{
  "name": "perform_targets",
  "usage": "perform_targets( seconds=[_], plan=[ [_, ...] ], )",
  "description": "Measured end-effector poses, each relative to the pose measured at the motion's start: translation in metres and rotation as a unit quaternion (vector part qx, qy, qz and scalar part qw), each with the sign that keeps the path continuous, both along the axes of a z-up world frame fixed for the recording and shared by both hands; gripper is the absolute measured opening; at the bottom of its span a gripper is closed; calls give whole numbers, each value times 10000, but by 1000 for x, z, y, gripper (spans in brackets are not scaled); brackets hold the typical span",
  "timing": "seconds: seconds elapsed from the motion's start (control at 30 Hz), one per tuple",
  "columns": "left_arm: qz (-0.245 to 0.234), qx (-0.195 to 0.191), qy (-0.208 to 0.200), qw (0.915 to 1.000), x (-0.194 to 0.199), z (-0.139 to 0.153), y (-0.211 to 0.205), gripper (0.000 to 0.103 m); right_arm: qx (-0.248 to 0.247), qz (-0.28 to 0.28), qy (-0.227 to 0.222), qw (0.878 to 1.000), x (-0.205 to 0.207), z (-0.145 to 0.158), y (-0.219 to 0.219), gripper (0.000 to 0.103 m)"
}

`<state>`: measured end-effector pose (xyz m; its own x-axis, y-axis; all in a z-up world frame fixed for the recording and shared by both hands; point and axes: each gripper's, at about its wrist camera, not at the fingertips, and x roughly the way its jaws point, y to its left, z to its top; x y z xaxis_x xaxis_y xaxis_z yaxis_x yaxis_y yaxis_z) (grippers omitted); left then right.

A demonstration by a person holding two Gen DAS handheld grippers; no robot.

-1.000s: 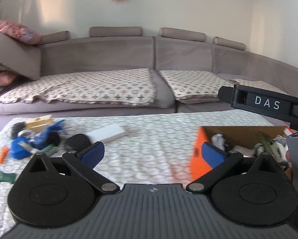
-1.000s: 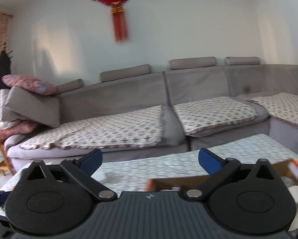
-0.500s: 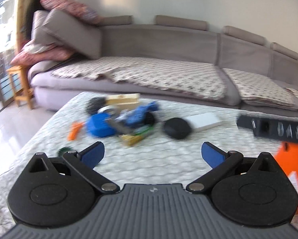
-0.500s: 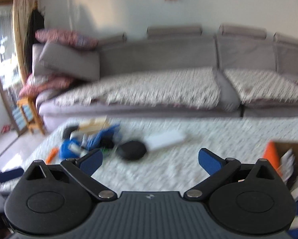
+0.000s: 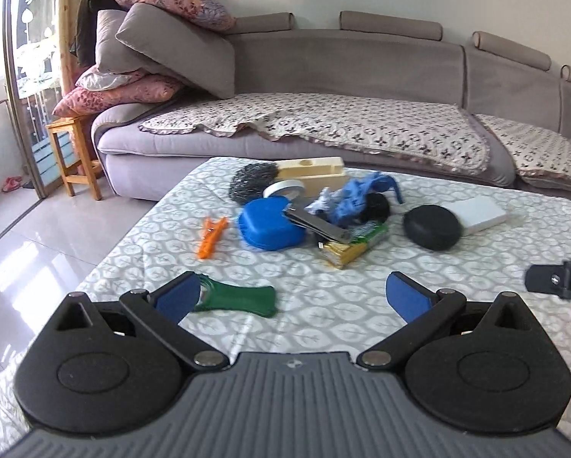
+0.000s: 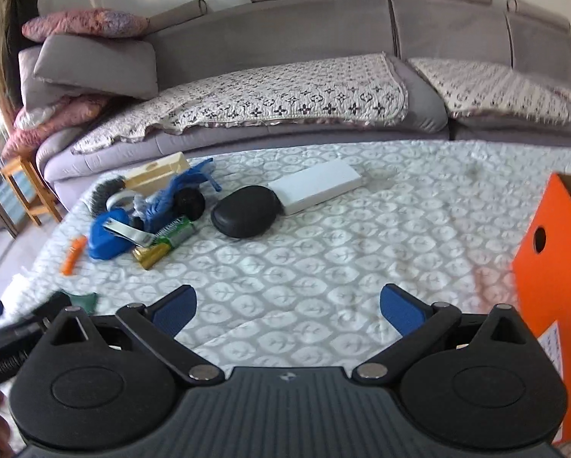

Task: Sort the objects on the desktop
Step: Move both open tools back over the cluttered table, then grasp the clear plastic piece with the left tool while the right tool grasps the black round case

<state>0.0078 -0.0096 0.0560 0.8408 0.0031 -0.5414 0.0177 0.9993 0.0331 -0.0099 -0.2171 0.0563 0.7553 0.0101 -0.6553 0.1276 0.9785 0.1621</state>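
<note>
Left wrist view: green opener point(image 5: 243, 299) lies crosswise just beyond left gripper point(image 5: 291, 294), jaws wide; right gripper point(image 6: 287, 307), also wide, sits farther.

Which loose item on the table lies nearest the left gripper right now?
The green bottle opener, lying flat just ahead of the open left gripper, apart from the pile; the orange clip lies farther off.
</note>
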Motion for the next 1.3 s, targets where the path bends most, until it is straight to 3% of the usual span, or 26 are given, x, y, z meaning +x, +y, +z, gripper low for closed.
perform_targets(
  seconds=[0.2,0.33,0.57,0.7,0.8,0.9,1.03,1.23,1.3],
  plan=[
    [-75,233,0,9997,12,-12,14,103,-539,209,-243,9980,13,-11,10,103],
    [90,47,187,9998,21,-21,30,103,-663,479,-255,9963,23,-18,18,103],
    [221,104,262,9994,30,-37,53,103,-666,1086,-642,9898,37,-33,25,103],
    [232,-50,523,9983,30,-39,67,103,-60,1639,-320,9859,51,-43,35,98],
    [162,52,432,9989,25,-40,73,103,-253,2142,-339,9759,52,-48,65,98],
    [92,124,329,9993,28,-45,78,96,-787,2076,-606,9732,55,-47,83,96],
    [-75,-35,347,9994,34,-49,79,96,-568,1783,-723,9797,61,-47,70,97],
    [-658,-527,-238,9962,53,-32,58,92,-518,1548,-1105,9804,64,-46,64,96],
    [-766,-709,-226,9943,66,-28,46,89,-620,1603,-1143,9785,72,-49,63,96]
  ],
)
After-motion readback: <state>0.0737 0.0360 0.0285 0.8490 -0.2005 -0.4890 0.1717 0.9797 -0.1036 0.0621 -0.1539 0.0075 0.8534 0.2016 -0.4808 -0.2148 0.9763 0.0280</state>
